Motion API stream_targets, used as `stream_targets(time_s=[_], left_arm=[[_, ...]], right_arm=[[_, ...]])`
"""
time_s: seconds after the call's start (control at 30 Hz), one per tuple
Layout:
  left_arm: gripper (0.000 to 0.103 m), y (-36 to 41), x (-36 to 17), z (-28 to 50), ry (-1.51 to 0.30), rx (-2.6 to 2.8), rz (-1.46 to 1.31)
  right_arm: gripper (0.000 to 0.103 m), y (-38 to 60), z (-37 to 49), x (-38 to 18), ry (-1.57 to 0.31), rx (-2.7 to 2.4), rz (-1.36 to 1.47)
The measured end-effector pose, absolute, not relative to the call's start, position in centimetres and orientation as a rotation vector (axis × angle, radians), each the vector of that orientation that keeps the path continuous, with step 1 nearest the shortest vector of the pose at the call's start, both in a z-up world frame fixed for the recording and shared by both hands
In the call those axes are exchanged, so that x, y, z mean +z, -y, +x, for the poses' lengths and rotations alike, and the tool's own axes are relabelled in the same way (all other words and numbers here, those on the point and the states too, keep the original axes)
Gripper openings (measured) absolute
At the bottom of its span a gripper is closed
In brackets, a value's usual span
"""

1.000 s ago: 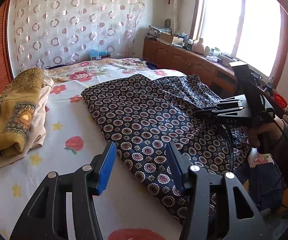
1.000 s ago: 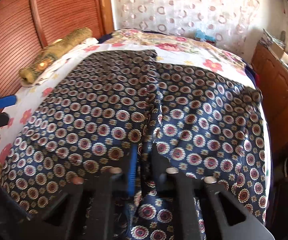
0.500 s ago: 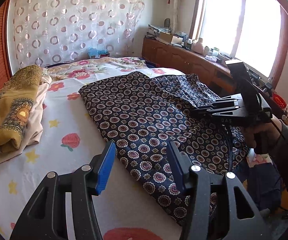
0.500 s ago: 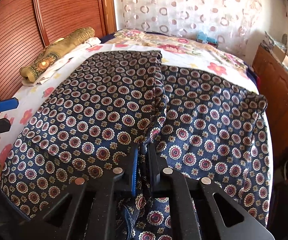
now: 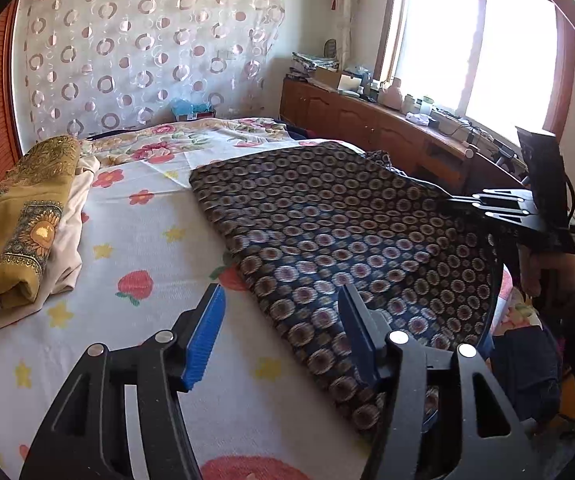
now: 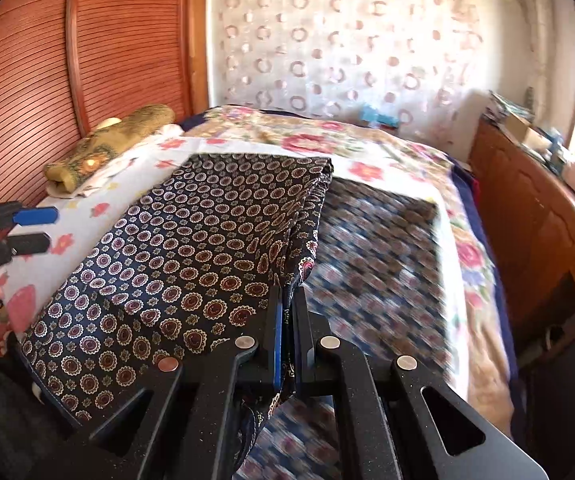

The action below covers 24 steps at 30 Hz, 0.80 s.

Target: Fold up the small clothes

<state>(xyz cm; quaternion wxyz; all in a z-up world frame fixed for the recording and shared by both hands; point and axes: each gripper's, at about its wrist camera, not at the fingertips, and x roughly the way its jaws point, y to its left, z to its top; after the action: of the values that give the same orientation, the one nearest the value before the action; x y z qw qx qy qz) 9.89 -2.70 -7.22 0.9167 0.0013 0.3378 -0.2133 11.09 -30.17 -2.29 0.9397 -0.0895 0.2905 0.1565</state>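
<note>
the right gripper (image 6: 287, 320) has its jaws clenched on an edge of the dark patterned cloth (image 5: 351, 240), lifted over the bed (image 5: 139, 240); the left gripper (image 5: 281, 328) hangs released, holding nothing. best carry that edge across evenly, keeping tension, then lay it flat. floral sheet, folded yellow cloth (image 5: 15, 220), sunny window (image 5: 475, 40).

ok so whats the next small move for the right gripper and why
Probably carry the pinched edge further across toward the left gripper. The right gripper is shut on the navy patterned cloth, lifted, half folded over; the left is open, holding nothing.
</note>
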Motion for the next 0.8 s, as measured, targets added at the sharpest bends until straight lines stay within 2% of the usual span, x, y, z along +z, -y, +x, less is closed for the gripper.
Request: stream_targets(time_s=[0.37, 0.8], left_arm=[[0.06, 4.2, -7.0, 10.4, -0.693, -0.465, 0.018], [0.06, 5.7, -7.4, 10.4, -0.704, -0.486, 0.04]], right_arm=[[0.004, 35.4, 9.1, -3.3, -0.617, 0.182, -0.111], [0.004, 34.0, 8.5, -3.7, -0.639, 0.121, -0.114]])
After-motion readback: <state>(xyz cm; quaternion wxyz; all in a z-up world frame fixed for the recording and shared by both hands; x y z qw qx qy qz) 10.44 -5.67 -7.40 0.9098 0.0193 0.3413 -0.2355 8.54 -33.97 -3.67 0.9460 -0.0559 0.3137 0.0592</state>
